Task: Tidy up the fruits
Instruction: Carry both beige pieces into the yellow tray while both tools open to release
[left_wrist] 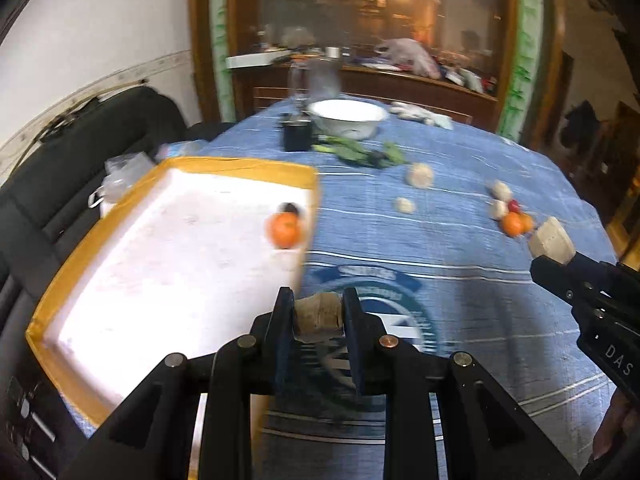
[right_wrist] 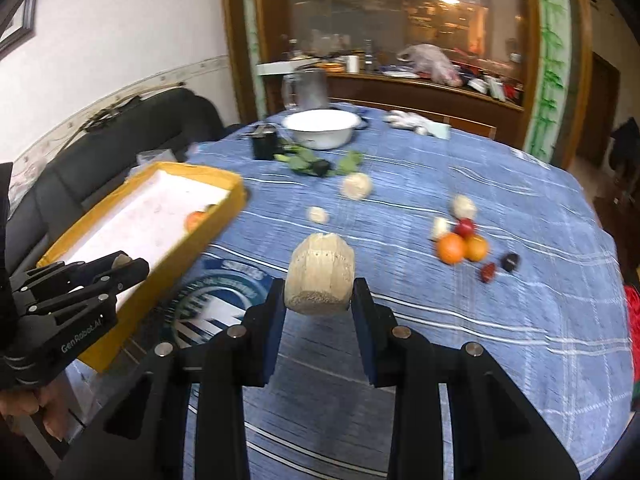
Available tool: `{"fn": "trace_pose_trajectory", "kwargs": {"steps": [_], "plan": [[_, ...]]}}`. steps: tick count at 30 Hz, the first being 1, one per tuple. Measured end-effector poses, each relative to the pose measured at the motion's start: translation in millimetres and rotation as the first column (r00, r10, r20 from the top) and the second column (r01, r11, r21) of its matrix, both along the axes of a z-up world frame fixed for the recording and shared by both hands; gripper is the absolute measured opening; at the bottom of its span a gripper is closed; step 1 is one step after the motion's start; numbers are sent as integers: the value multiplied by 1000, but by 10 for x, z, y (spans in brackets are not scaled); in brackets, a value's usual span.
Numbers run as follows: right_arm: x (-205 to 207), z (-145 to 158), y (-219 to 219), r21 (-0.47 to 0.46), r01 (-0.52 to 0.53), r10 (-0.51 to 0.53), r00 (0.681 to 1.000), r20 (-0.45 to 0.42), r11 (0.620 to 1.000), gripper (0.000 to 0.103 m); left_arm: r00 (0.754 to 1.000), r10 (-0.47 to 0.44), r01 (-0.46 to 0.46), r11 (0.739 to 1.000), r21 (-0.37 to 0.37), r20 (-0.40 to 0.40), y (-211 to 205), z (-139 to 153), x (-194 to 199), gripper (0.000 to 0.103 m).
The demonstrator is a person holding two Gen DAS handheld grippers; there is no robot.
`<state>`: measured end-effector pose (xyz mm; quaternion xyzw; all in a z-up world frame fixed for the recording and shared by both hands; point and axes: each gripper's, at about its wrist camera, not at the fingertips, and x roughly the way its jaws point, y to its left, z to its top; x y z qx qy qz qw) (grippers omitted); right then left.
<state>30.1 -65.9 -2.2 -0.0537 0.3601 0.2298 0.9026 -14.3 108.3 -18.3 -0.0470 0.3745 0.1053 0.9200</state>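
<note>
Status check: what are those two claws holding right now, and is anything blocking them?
Left gripper shut on small beige piece. Right gripper shut on large beige chunk. Yellow-edged tray holds one orange. Path looks clear.

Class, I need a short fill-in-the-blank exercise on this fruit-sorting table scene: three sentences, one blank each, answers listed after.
1. The right hand-held gripper is shut on a pale, ridged ____.
2. One orange already lies inside the white tray, whose rim is ____.
3. The tablecloth covering the table is mainly ____.

Missing words: fruit; yellow; blue
</note>
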Motion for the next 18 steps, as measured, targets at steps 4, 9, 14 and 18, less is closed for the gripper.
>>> {"fn": "trace_pose_trajectory", "kwargs": {"steps": [4, 9, 14, 18], "plan": [[-10, 32, 373, 6, -80, 79, 997, 6, 997, 35, 994, 110, -110, 994, -3, 13, 460, 60, -109, 24], [-34, -21, 886, 10, -189, 189, 982, -6, 982, 35, 969, 245, -245, 969, -3, -7, 1033, 16, -144, 24], [-21, -124, 1363, 8, -272, 272, 962, -26, 962, 35, 946, 321, -321, 947, 12, -48, 1372, -136, -114, 24], [73, -265, 1661, -6, -314, 313, 948, -56, 950, 35, 933, 352, -351, 936, 21, -72, 1515, -221, -139, 24]]}}
